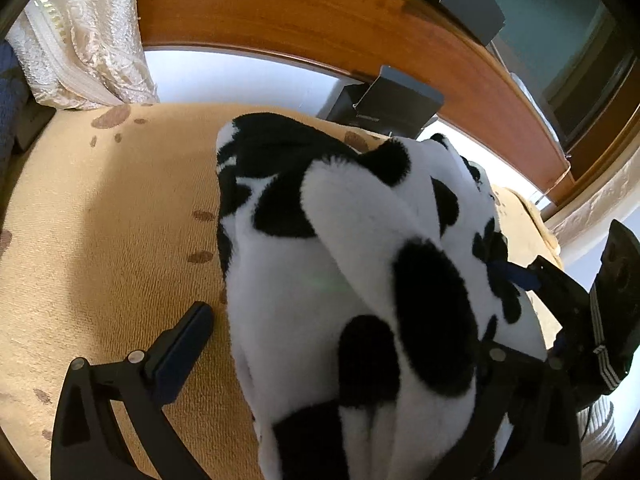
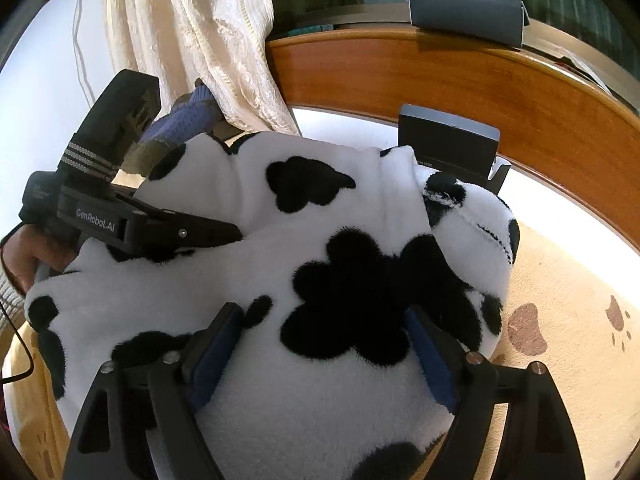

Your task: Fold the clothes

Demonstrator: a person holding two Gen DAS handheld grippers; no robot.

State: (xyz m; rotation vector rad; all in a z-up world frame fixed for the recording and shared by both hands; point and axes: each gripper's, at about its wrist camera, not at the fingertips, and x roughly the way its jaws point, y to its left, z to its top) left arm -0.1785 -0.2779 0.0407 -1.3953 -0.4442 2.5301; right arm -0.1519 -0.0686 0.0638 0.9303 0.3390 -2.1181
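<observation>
A fluffy white garment with black cow patches (image 1: 340, 248) lies bunched on a tan blanket (image 1: 100, 220) and fills the right wrist view (image 2: 320, 240). My left gripper (image 1: 340, 328) is open; its left finger (image 1: 184, 336) rests on the blanket and the garment hides the right finger. In the right wrist view the left gripper (image 2: 208, 234) lies against the garment's left side. My right gripper (image 2: 324, 344) is open, jaws wide, with a thick fold of the garment between the blue pads (image 2: 216, 356). It also shows in the left wrist view (image 1: 516, 274), at the garment's right edge.
The tan blanket (image 2: 580, 360) has brown paw prints. A wooden headboard (image 1: 320, 12) curves behind, with dark boxes (image 1: 392, 104) against it and on top (image 2: 464, 8). A cream lace curtain (image 2: 208, 40) hangs at the left. A blue knitted cloth (image 2: 188, 116) lies behind the garment.
</observation>
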